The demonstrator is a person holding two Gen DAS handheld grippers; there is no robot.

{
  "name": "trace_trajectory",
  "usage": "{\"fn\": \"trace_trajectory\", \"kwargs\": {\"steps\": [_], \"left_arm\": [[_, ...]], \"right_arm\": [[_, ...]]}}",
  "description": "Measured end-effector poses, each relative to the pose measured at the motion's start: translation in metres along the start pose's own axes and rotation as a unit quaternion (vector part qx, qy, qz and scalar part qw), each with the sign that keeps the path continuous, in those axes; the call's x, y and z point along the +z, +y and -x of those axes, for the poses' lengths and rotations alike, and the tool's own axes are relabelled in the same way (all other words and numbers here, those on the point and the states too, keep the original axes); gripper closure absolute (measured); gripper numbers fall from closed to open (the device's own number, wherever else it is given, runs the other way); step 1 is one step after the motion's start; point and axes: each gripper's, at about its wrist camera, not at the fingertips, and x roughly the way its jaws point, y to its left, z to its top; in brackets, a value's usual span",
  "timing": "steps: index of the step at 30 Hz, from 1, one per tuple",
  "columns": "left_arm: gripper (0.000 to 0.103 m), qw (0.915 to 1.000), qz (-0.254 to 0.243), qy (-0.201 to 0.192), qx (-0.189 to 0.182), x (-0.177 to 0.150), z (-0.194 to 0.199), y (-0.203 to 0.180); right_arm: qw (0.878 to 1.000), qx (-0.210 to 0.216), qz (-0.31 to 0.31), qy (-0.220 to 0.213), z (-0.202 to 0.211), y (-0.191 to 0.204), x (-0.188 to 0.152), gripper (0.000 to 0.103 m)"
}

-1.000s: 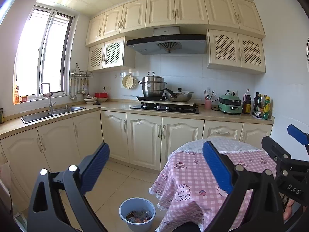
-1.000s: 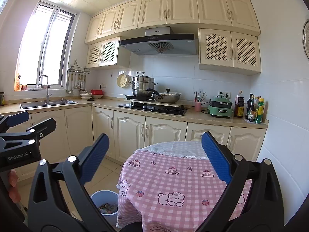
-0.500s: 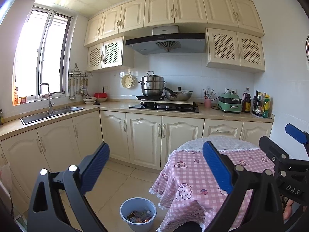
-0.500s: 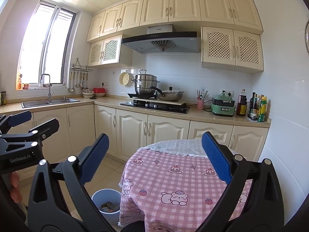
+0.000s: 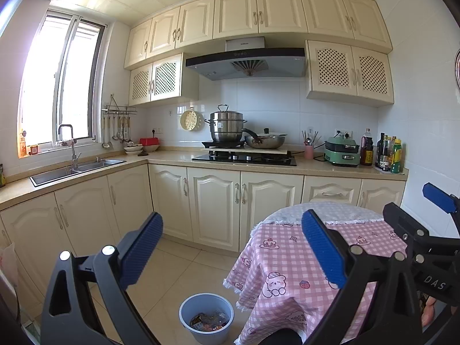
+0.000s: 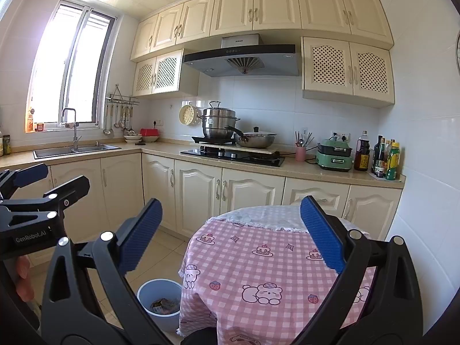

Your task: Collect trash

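Trash (image 5: pixel 208 320) fills the blue bin (image 5: pixel 184 310) beside the pink-clothed table (image 6: pixel 258 264); left claw (image 5: pixel 233 254) and right claw (image 6: pixel 230 237) gape empty.

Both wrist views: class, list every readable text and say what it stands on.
"GenRobot.AI": black body of the left gripper, seen in the right wrist view.
"DAS": black body of the right gripper, cut off.
Grey range hood badge and dark sauce bottles labels: too small.

Each hand-held gripper (image 5: pixel 231 248) (image 6: pixel 230 235): black frame w/ silver screws, blue ribbed pads (image 5: pixel 320 248), white lettering.
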Motion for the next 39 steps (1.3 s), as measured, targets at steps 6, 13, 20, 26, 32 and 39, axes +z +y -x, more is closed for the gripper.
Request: {"fn": "trace_trajectory", "kwargs": {"steps": [6, 13, 20, 26, 32, 39], "left_arm": [[0.008, 1.0, 0.002, 0.001, 0.0, 0.0004, -0.0009, 0.0021], [0.008, 1.0, 0.002, 0.0, 0.001, 0.0009, -0.0009, 0.0019], [0.008, 1.0, 0.003, 0.002, 0.0, 0.0006, -0.0017, 0.0035], [0.008, 1.0, 0.004, 0.003, 0.001, -0.0007, -0.0029, 0.0044], [0.008, 1.0, 0.003, 0.004, 0.002, -0.002, -0.0037, 0.0033], [0.008, 1.0, 0.004, 0.006, 0.003, -0.0047, -0.0047, 0.0029]], "right_arm": [[1.0, 0.001, 0.001, 0.001, -0.0003, 0.0013, -0.0004, 0.008], [1.0, 0.002, 0.001, 0.002, -0.0002, 0.0015, -0.001, 0.008], [1.0, 0.002, 0.002, 0.004, -0.0013, 0.0007, -0.0033, 0.008], [1.0, 0.004, 0.002, 0.006, -0.0025, -0.0012, -0.0054, 0.008], [1.0, 0.005, 0.004, 0.008, -0.0033, -0.0015, -0.0064, 0.008], [1.0, 0.006, 0.004, 0.009, -0.0052, -0.0024, -0.006, 0.008]]}}
